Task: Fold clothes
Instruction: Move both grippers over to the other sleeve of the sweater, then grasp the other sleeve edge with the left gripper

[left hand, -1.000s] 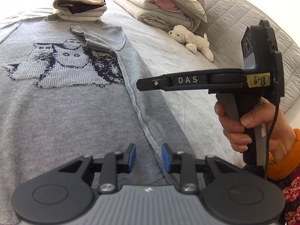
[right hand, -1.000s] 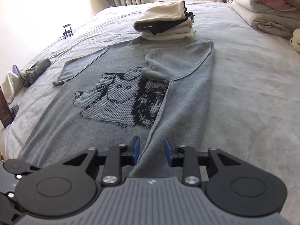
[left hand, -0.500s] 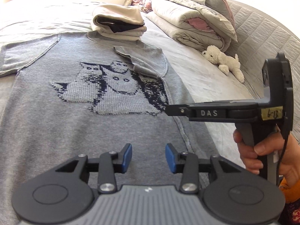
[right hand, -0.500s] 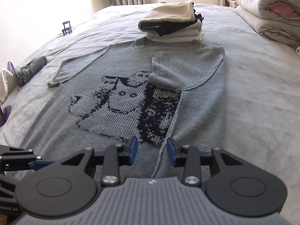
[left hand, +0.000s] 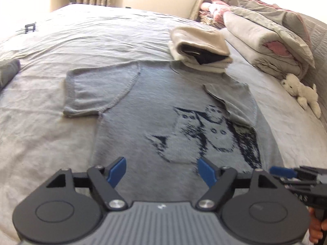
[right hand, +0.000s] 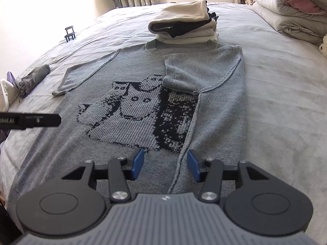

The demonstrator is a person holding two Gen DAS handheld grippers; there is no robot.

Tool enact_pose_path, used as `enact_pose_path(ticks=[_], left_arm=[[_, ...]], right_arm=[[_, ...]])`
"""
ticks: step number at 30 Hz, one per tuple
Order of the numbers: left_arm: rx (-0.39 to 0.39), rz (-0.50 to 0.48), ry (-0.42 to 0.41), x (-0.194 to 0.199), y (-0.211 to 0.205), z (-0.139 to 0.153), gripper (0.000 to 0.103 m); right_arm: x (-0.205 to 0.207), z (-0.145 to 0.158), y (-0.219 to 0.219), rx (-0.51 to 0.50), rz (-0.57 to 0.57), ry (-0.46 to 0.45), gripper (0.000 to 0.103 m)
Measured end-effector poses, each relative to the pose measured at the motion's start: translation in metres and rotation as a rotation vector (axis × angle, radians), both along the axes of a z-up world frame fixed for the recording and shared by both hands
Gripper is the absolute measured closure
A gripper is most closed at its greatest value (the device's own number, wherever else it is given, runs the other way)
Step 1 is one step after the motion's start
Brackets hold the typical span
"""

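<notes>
Left wrist view: my left tongs (left hand: 161, 171), their jaws just opened wide and empty, hover over the lower part of the grey sweater (left hand: 143, 134), which lies flat on the bed (left hand: 40, 143) below a stack of folded clothes (left hand: 200, 51). Right wrist view: my right tongs (right hand: 165, 164), just opened partway and empty, straddle the folded-over side edge of the sweater without pinching it.

Grey sweater (right hand: 214, 77), navy cat pattern (right hand: 139, 110); cream-and-black folded stack (right hand: 184, 26); white plush (left hand: 300, 91).
</notes>
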State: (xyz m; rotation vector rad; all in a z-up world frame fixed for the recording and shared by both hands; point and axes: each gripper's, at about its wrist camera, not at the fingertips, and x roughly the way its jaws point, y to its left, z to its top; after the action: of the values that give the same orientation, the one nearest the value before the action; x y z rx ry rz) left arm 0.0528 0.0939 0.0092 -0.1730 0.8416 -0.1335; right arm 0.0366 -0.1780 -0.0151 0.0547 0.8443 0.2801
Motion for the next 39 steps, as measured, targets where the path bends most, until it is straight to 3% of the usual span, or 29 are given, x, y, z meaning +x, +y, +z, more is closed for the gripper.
enact_pose_path(ticks=[5,10,12,16,25,28,34,36,39], left_arm=[[-0.007,0.226,0.014,0.032,0.041,-0.010,0.016],[-0.071,0.361,0.008,0.050,0.062,-0.015,0.016],[-0.060,0.385,0.029,0.056,0.064,-0.023,0.016],[-0.110,0.415,0.066,0.071,0.075,-0.035,0.017],[-0.144,0.525,0.007,0.092,0.093,-0.036,0.021],[-0.159,0.560,-0.015,0.094,0.101,-0.038,0.029],[-0.227,0.655,-0.049,0.092,0.122,-0.043,0.071],[-0.254,0.670,-0.055,0.091,0.127,-0.045,0.092],[-0.303,0.643,-0.056,0.092,0.129,-0.047,0.103]], right_arm=[[-0.005,-0.003,0.008,-0.051,-0.001,-0.034,0.046],[-0.009,-0.005,0.022,-0.082,0.008,-0.051,0.042],[-0.005,-0.004,0.028,-0.066,-0.003,-0.019,0.042],[0.015,0.002,0.047,-0.012,0.010,0.019,0.042],[0.082,0.000,0.107,0.063,0.079,0.025,0.042],[0.097,-0.005,0.121,0.053,0.103,0.051,0.042],[0.113,-0.009,0.135,0.054,0.131,0.057,0.037],[0.117,-0.008,0.136,0.062,0.133,0.057,0.036],[0.123,-0.005,0.136,0.079,0.134,0.060,0.036]])
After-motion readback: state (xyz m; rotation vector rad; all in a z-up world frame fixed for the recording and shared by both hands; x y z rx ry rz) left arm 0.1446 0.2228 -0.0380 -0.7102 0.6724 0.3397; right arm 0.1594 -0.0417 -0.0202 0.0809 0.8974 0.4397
